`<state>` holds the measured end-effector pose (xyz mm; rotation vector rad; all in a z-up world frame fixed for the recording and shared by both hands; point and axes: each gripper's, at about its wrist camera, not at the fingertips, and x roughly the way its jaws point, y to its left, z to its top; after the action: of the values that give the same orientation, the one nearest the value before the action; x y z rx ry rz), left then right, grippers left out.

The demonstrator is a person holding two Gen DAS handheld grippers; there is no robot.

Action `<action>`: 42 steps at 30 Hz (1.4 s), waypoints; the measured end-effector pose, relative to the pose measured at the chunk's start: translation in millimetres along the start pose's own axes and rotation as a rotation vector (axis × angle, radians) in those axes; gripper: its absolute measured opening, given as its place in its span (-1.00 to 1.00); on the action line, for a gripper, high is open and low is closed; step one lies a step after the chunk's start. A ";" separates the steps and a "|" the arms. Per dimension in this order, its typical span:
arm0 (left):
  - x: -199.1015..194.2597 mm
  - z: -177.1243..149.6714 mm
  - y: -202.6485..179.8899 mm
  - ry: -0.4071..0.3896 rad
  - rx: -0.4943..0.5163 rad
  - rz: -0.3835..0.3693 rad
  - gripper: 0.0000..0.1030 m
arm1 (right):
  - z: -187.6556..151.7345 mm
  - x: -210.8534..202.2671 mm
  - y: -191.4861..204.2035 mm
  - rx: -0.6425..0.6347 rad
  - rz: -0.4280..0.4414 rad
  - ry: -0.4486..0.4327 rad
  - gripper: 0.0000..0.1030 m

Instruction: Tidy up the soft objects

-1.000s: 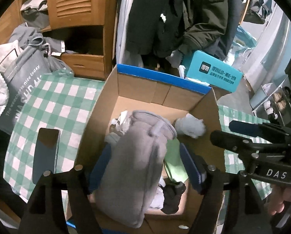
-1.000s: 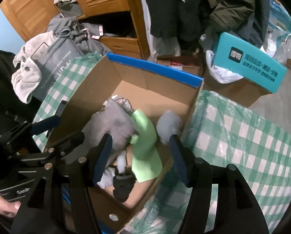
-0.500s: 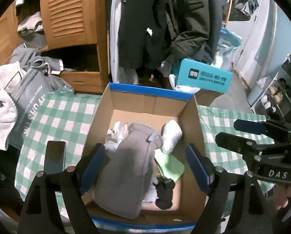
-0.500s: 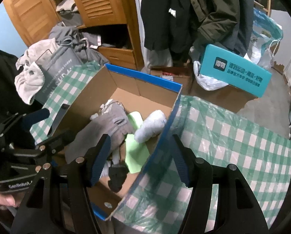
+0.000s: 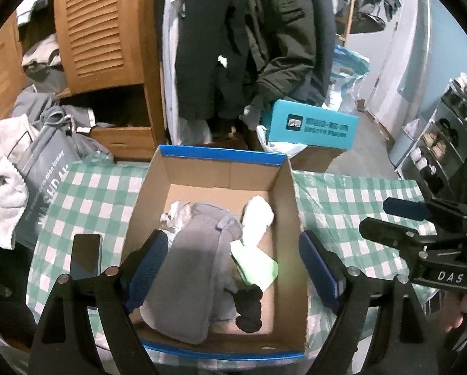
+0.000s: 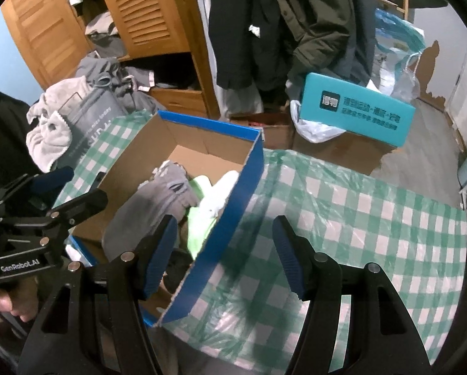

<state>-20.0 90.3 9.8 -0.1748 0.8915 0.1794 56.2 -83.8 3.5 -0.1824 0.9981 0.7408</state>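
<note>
A blue-edged cardboard box [image 5: 220, 173] stands on the green-checked tablecloth [image 5: 102, 193]. Inside lie a grey cloth [image 5: 186, 268], a white rolled cloth [image 5: 256, 218], a light green cloth [image 5: 255, 264] and a black sock [image 5: 249, 306]. My left gripper [image 5: 230, 268] is open and empty, held above the box. My right gripper [image 6: 224, 253] is open and empty, above the box's right wall [image 6: 233, 215] and the tablecloth [image 6: 358, 225]. The right gripper also shows at the right of the left wrist view [image 5: 402, 222].
A dark phone [image 5: 86, 254] lies on the cloth left of the box. A grey bag [image 5: 45, 181] with a white towel [image 5: 2, 187] sits at the left. A teal box [image 6: 355, 114] on cartons, hanging coats [image 5: 255, 40] and a wooden wardrobe [image 5: 98, 31] stand behind.
Both grippers have pulled up and back from the box. The left gripper has opened wider and the grey cloth now lies free in the box. The right gripper has shifted right over the tablecloth.
</note>
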 end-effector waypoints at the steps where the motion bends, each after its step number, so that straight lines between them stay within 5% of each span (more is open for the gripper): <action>1: 0.4 -0.4 -3.1 0.006 0.008 -0.005 0.69 | -1.0 -1.6 -1.9 0.005 0.002 -0.002 0.22; 42: -5.6 0.8 -32.2 0.004 0.061 -0.025 0.69 | -11.7 -13.5 -29.9 0.054 0.001 -0.021 0.22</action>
<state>-15.6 58.8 17.2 -0.1292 0.8971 0.1285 62.9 -117.9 2.5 -0.1271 0.9970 0.7140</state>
